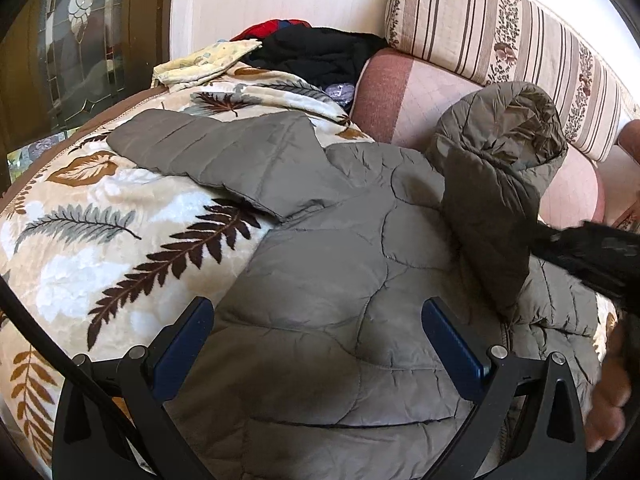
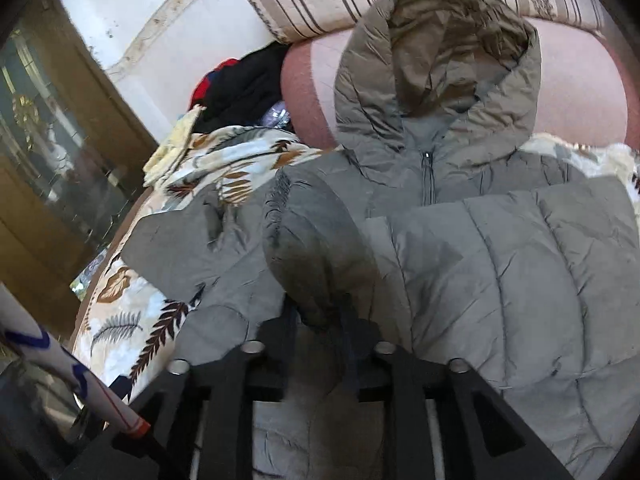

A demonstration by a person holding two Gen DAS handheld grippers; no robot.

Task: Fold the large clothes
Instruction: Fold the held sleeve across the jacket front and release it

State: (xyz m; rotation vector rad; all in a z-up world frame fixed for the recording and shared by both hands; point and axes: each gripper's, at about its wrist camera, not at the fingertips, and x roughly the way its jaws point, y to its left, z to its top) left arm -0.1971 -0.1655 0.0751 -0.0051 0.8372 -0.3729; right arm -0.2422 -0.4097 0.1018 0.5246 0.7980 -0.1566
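A grey quilted hooded jacket (image 1: 340, 264) lies face up on a leaf-print blanket (image 1: 100, 208). Its left sleeve (image 1: 208, 152) stretches out flat to the left. My left gripper (image 1: 318, 320) is open and hovers just above the jacket's body, holding nothing. My right gripper (image 2: 320, 320) is shut on the jacket's right sleeve cuff (image 2: 312, 240) and holds it lifted over the chest; in the left wrist view the sleeve (image 1: 492, 216) hangs from it. The hood (image 2: 440, 52) rests against a pink bolster (image 2: 580, 88). The zipper (image 2: 428, 176) is closed.
A striped floral cushion (image 1: 520, 48) and the pink bolster (image 1: 400, 92) line the back. A pile of black and red clothes (image 1: 316, 52) and a yellow cloth (image 1: 204, 64) lie at the far left corner. A glass-panelled wooden door (image 1: 80, 40) stands left.
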